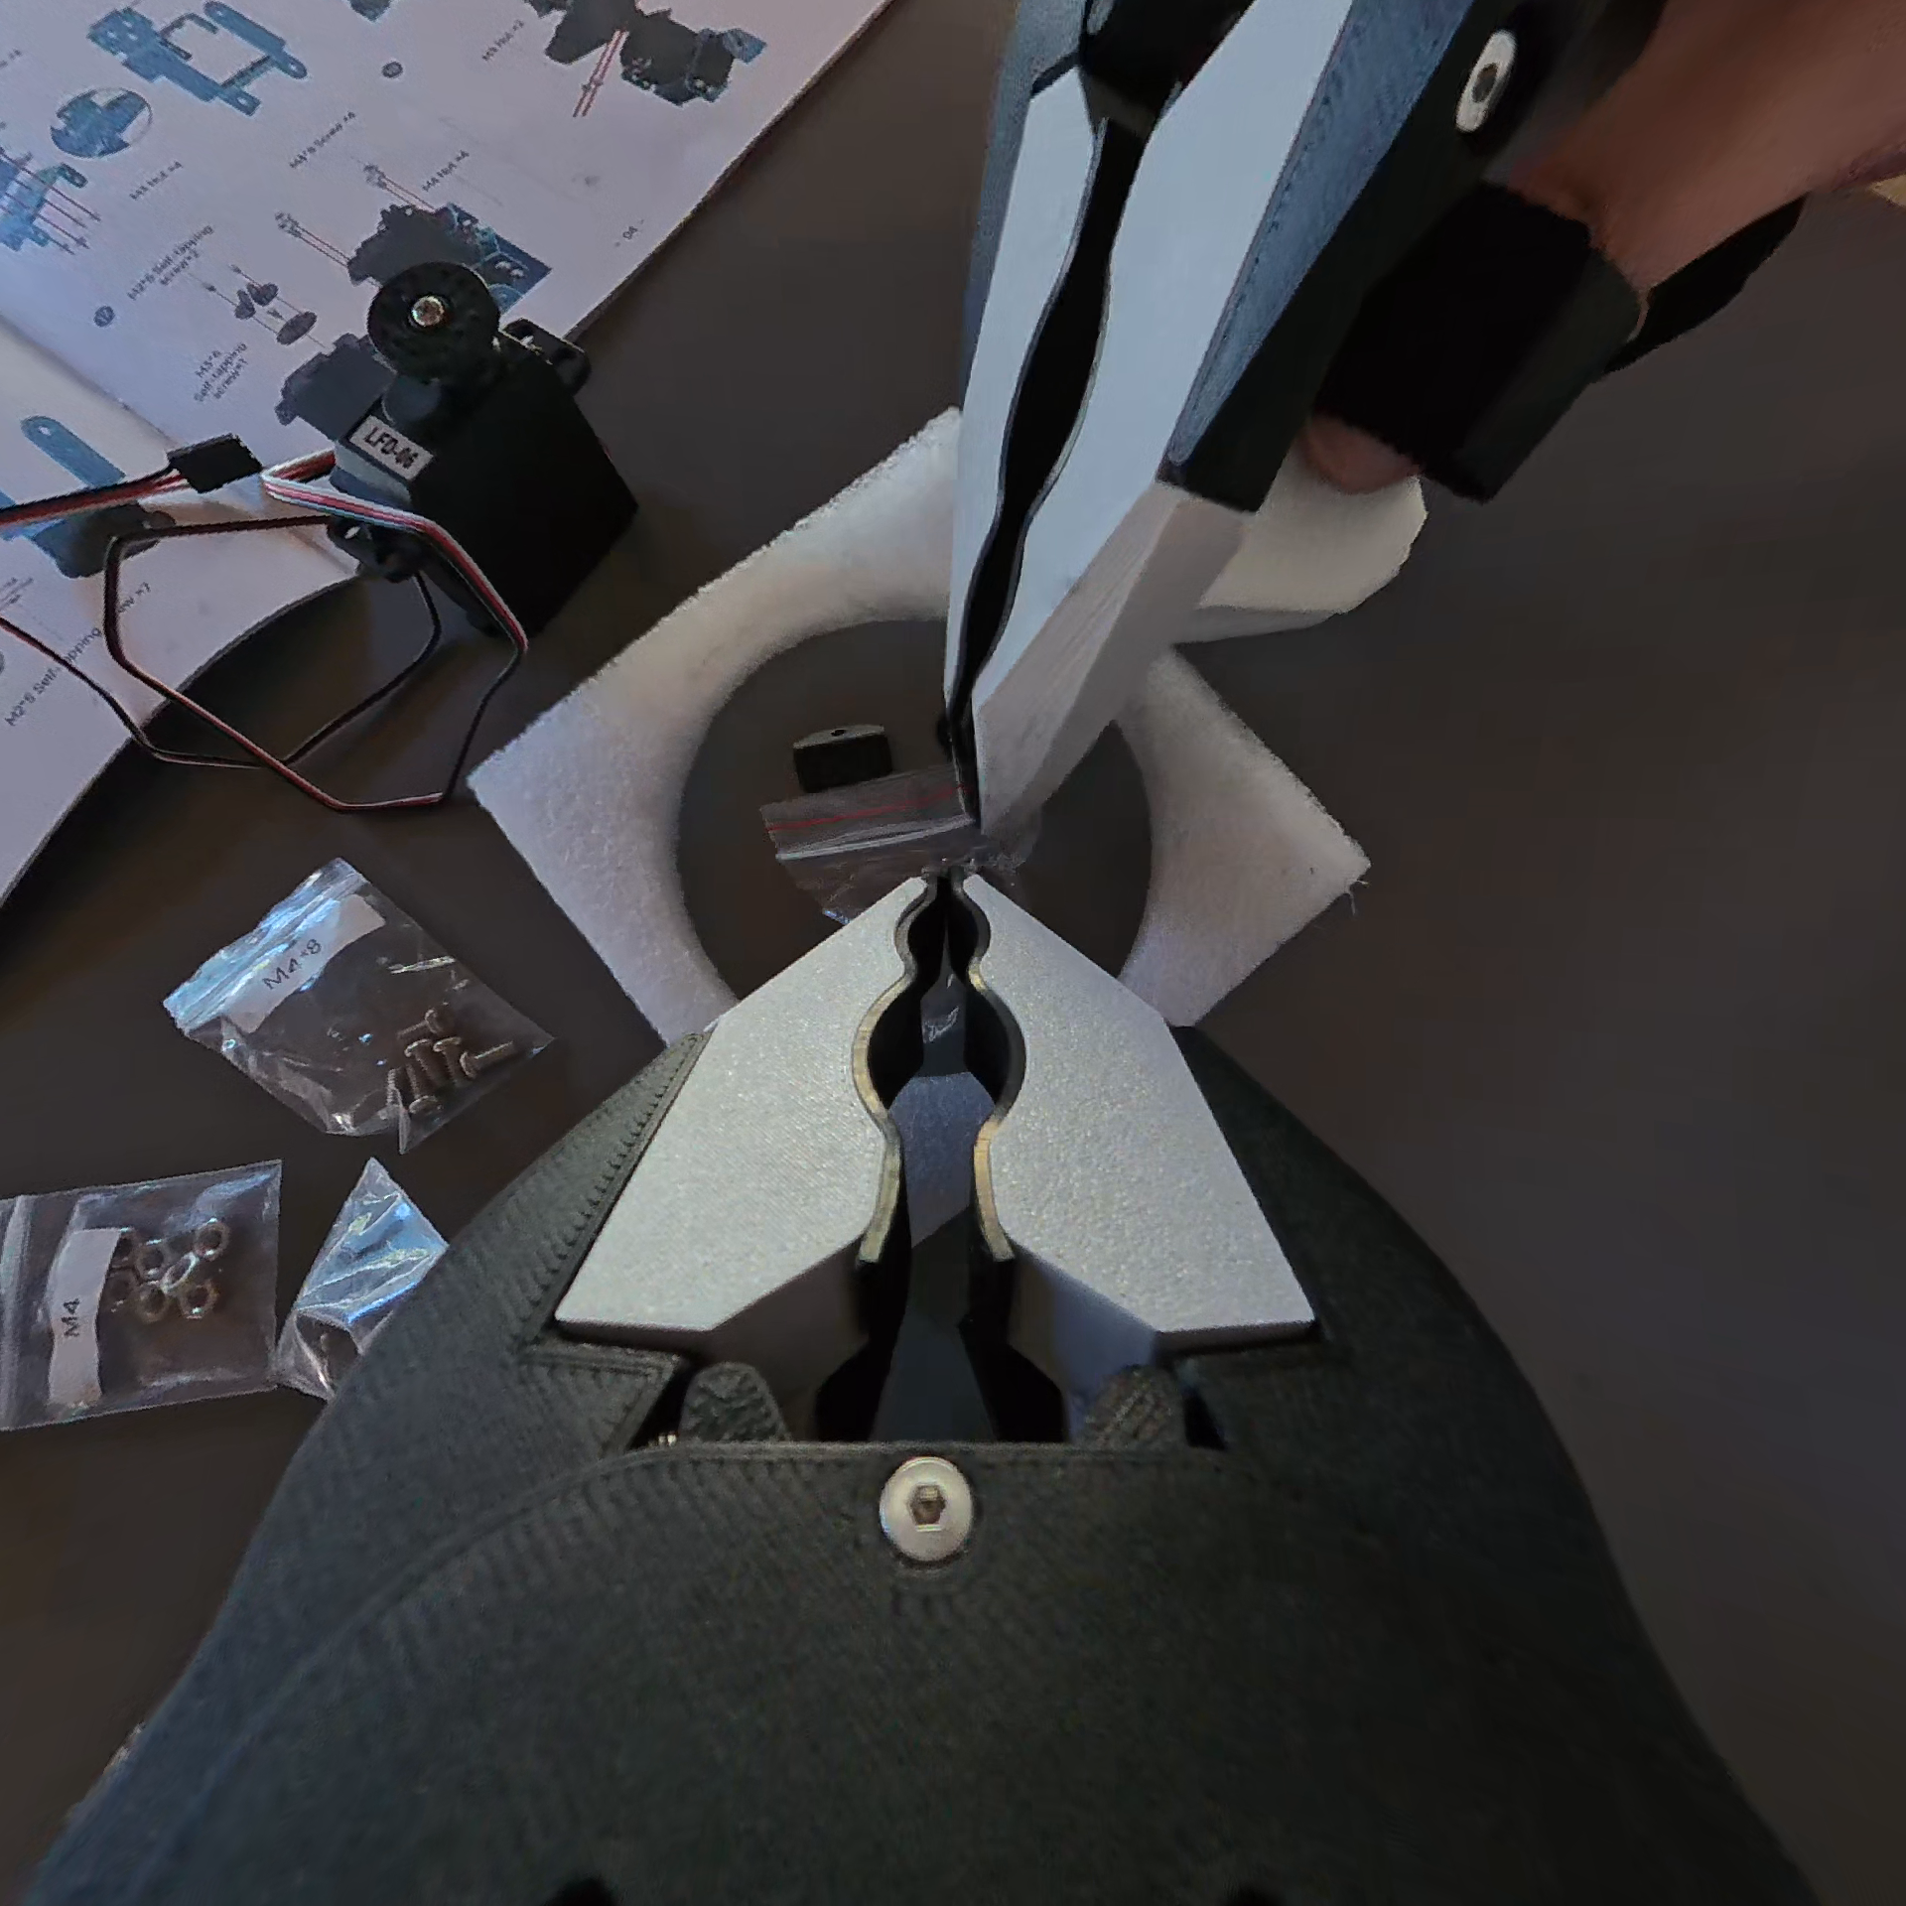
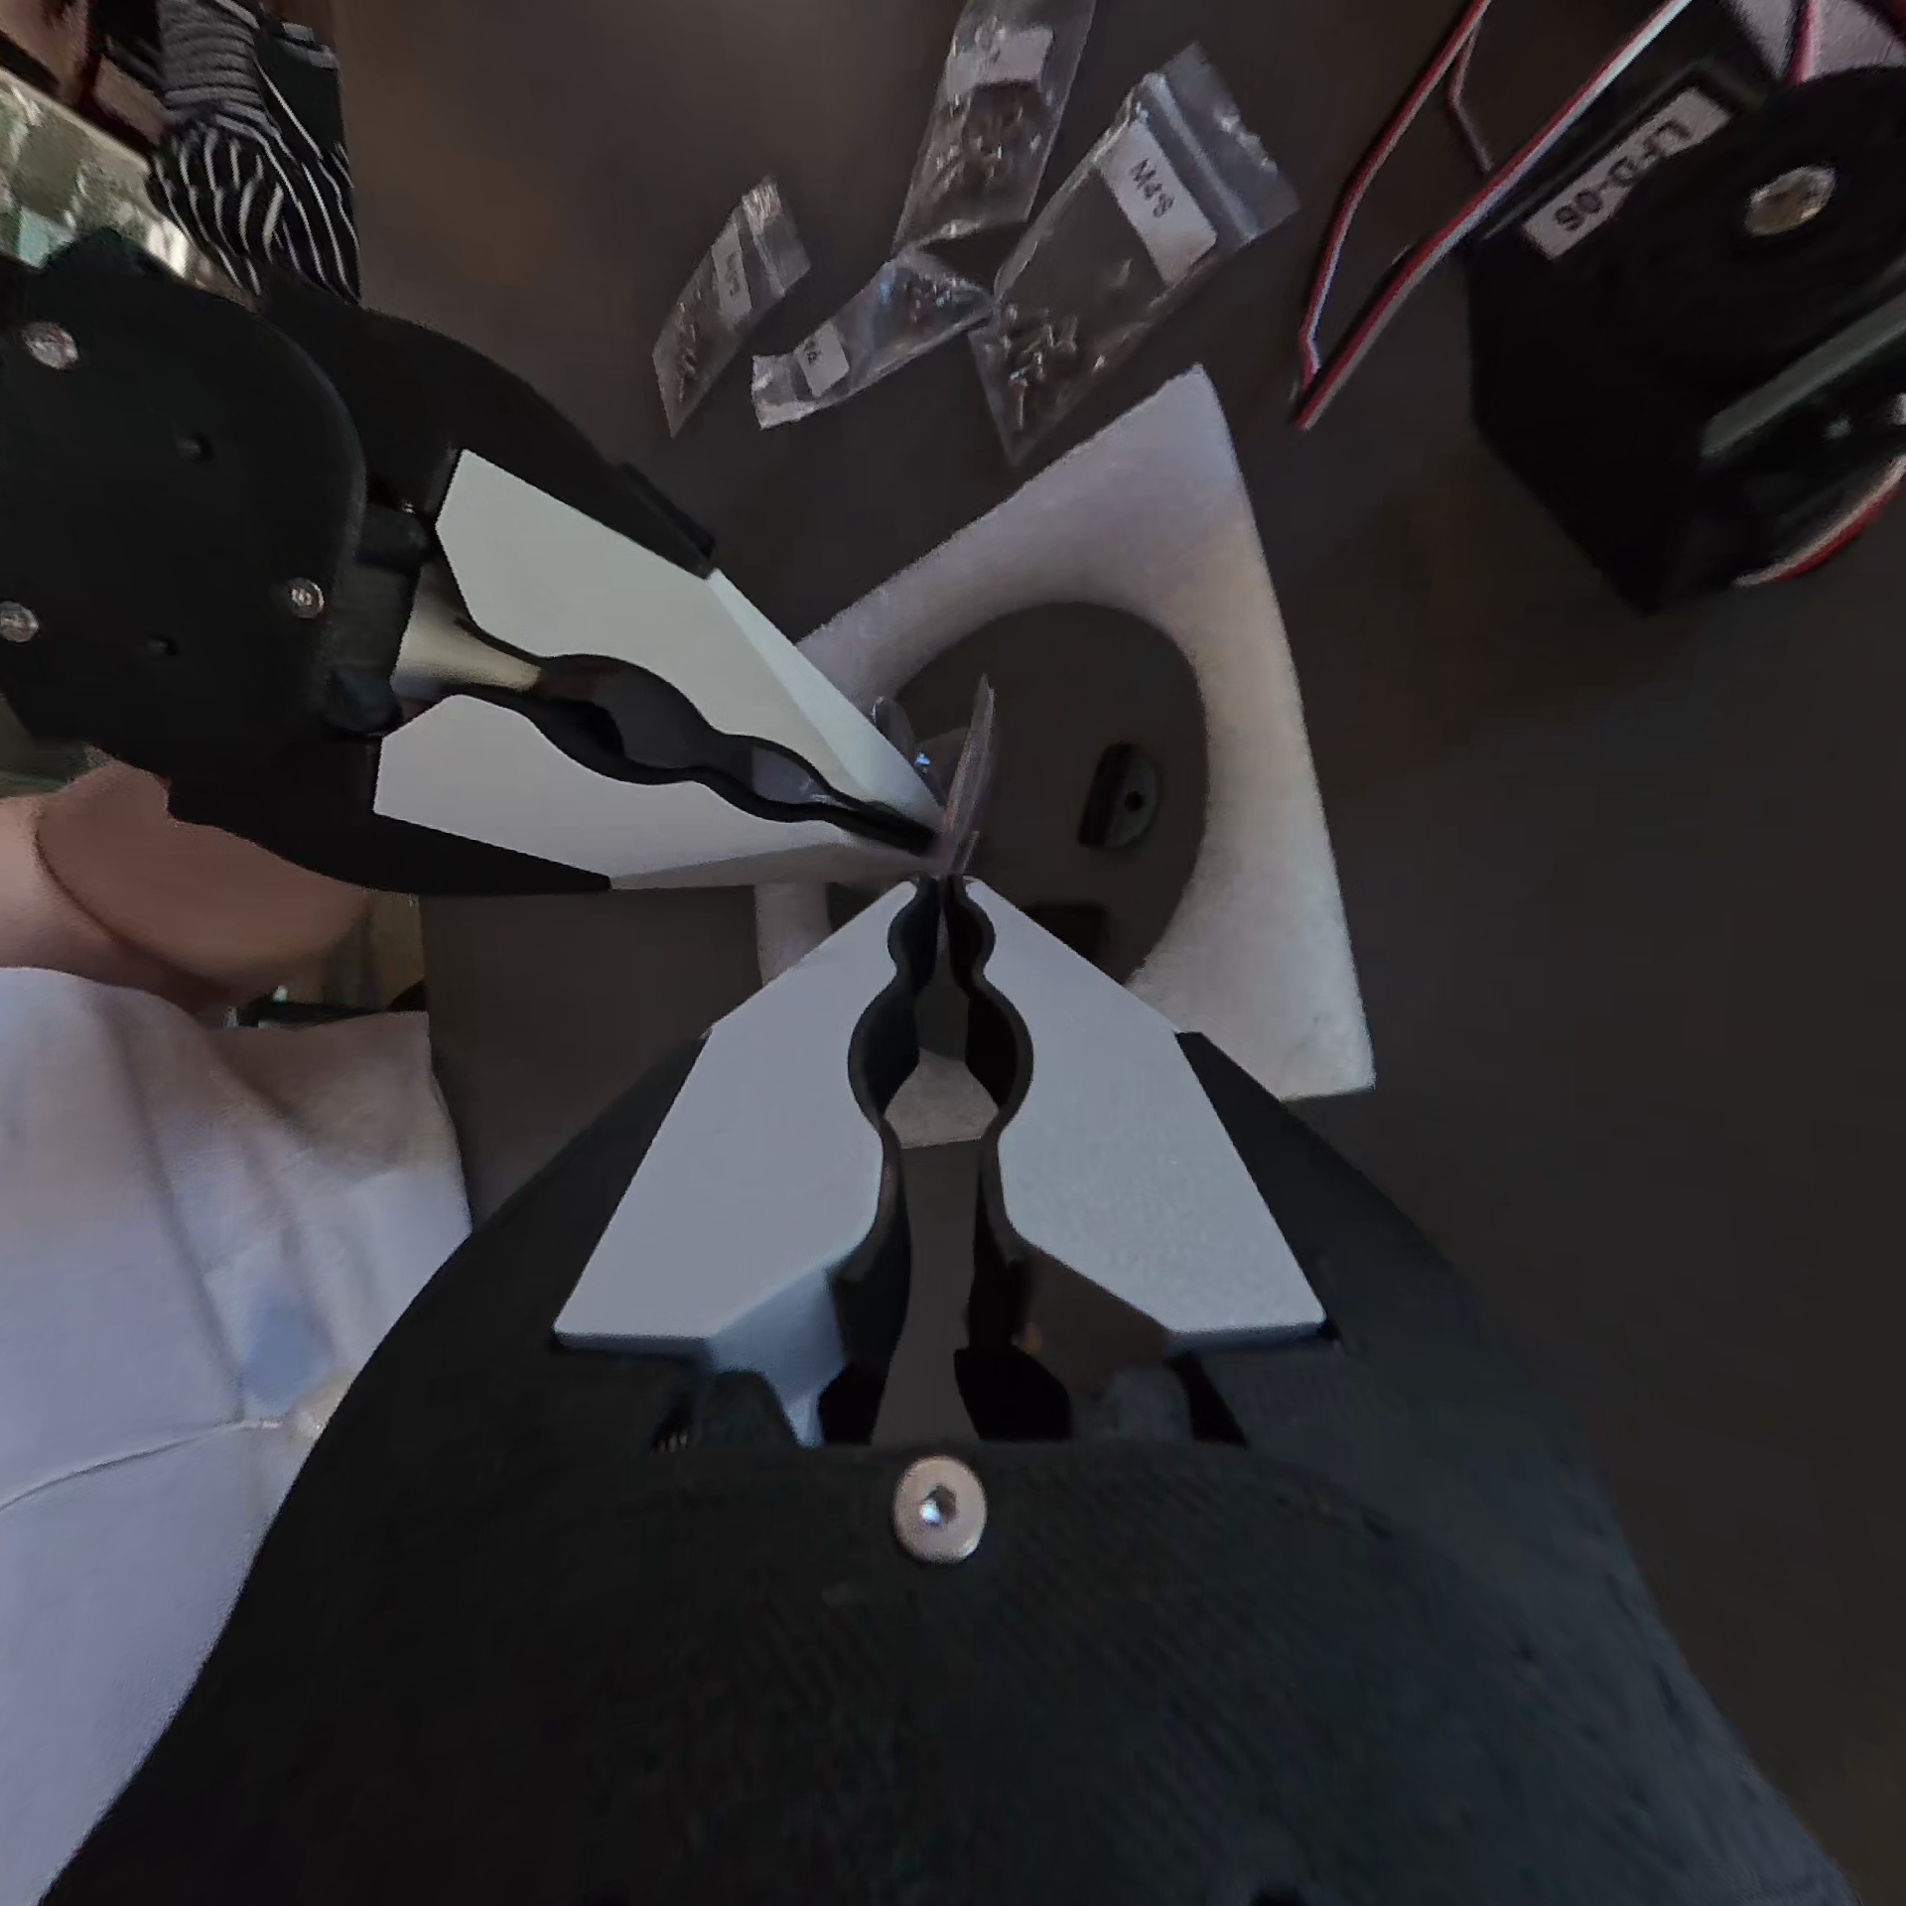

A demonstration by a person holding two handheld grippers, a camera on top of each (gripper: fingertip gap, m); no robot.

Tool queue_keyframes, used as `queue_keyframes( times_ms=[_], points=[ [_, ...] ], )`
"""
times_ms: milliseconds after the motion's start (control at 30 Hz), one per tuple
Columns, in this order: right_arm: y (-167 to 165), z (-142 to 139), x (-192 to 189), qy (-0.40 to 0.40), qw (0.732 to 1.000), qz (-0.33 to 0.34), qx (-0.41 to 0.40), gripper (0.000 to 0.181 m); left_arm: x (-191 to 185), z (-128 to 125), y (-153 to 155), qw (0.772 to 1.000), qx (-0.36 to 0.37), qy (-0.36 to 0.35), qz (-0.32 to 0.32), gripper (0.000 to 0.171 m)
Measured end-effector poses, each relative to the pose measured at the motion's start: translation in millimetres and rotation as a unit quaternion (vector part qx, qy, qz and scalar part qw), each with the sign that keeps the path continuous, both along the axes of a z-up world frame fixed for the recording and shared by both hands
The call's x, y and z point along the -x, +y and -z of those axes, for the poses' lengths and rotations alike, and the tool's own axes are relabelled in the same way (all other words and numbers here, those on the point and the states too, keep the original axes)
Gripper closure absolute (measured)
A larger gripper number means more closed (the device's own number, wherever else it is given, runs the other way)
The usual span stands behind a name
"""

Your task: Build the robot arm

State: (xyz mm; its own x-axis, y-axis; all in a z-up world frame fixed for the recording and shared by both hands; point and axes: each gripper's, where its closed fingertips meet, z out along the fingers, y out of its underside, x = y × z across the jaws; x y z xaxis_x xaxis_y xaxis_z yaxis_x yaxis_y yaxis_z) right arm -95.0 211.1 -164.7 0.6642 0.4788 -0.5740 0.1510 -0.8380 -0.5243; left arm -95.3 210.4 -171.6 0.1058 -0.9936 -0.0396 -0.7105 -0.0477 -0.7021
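A small clear zip bag (image 1: 877,825) with a red line along its top hangs over the round hole of a white foam square (image 1: 588,784). My left gripper (image 1: 949,885) is shut on the bag's lower edge. My right gripper (image 1: 964,810) comes down from above and is shut on the right end of the bag's zip strip. In the right wrist view my right gripper (image 2: 944,885) pinches the bag (image 2: 970,763), seen edge-on, and the left gripper (image 2: 923,833) reaches in from the left. A small black part (image 1: 841,758) lies inside the foam's hole.
A black servo (image 1: 495,464) with red, black and white wires stands on a printed instruction sheet (image 1: 413,124) at the upper left. Several clear bags of screws (image 1: 351,1011) and nuts (image 1: 134,1289) lie at the left. A person in white (image 2: 155,1238) is at the left. The tips of both grippers are at nearly the same place.
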Motion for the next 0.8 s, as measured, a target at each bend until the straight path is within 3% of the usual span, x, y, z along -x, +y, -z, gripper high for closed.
queue_keyframes(
  times_ms=[133,400,500,600,667,733,800],
  points=[
    [1.8,-15.9,-8.7,0.030,0.998,0.035,-0.045,0.180,-3.2,-14.4,-6.0,0.999,0.017,-0.045,0.005,0.170],
    [-2.4,-67.8,-22.3,0.116,0.977,0.085,-0.160,0.181,1.1,-71.4,2.7,0.981,0.063,-0.183,0.007,0.154],
    [-13.8,-74.6,-10.3,0.132,0.976,0.052,-0.164,0.180,7.8,-88.7,9.4,0.972,0.069,-0.225,0.008,0.140],
    [-26.4,-76.5,9.4,0.127,0.975,0.005,-0.183,0.180,13.7,-93.7,-3.7,0.966,0.091,-0.233,0.065,0.128],
    [-32.5,-73.8,22.1,0.121,0.972,-0.022,-0.198,0.181,19.0,-83.6,-23.0,0.960,0.150,-0.202,0.121,0.135],
    [-36.2,-68.1,32.4,0.123,0.972,-0.040,-0.198,0.180,24.2,-80.1,-37.6,0.946,0.201,-0.199,0.161,0.168],
    [-35.2,-62.4,34.6,0.122,0.970,-0.043,-0.205,0.180,27.0,-76.9,-39.3,0.941,0.226,-0.198,0.157,0.171]
  ],
)
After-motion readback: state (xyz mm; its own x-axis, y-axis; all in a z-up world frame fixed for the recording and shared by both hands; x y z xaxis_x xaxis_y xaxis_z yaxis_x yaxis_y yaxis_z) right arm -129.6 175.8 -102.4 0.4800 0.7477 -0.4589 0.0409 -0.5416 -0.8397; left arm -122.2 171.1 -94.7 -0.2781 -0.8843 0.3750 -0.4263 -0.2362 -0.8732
